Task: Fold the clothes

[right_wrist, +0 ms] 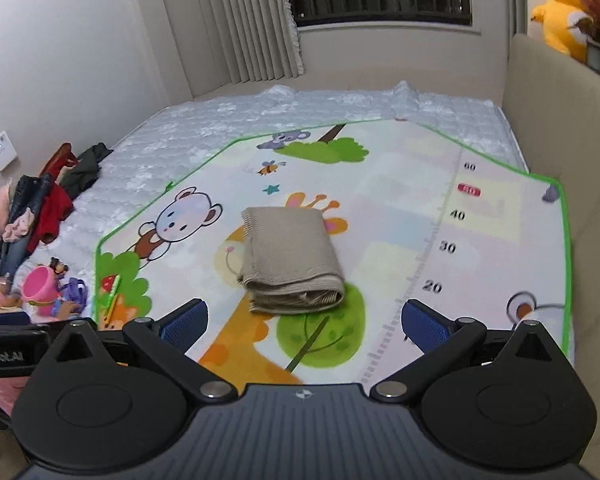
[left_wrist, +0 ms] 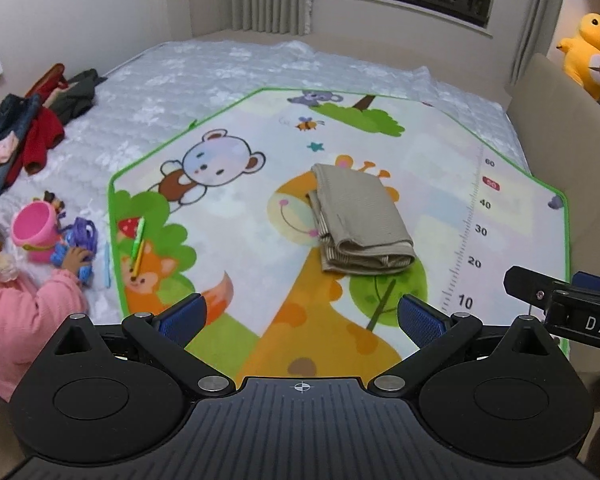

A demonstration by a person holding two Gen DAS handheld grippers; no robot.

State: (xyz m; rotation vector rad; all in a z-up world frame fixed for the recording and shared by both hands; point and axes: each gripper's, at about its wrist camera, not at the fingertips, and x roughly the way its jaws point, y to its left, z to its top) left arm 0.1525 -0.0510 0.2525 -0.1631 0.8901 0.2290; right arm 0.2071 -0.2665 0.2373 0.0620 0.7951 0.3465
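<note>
The beige ribbed garment (left_wrist: pixel 362 220) lies folded into a compact rectangular bundle near the middle of the green-edged cartoon play mat (left_wrist: pixel 236 216), which is spread over the white quilted bed (left_wrist: pixel 188 76). The left gripper (left_wrist: pixel 302 318) hangs above the mat's near edge with its blue-padded jaws spread wide and nothing between them; the right gripper (right_wrist: pixel 304 322) does the same, equally spread and empty. Both are well apart from the bundle, which sits beyond their fingertips.

By the look of it, the fold on this piece is finished and the garment has been let go, so the step in hand is the gap between items. The next move probably calls for either shifting the bundle aside or reaching to the heap of unfolded clothes (left_wrist: pixel 24 136) in red, denim blue and dark green at the bed's far left edge, pinching one piece and bringing it flat onto the mat.

The one container in view is a pink plastic toy bucket (left_wrist: pixel 34 230) on the bed left of the mat, beside purple and blue toys (left_wrist: pixel 78 244); what it holds cannot be seen. A child's hand (left_wrist: pixel 76 258) in a pink sleeve rests on those toys, close to the route toward the heap, so that reach would need care
</note>
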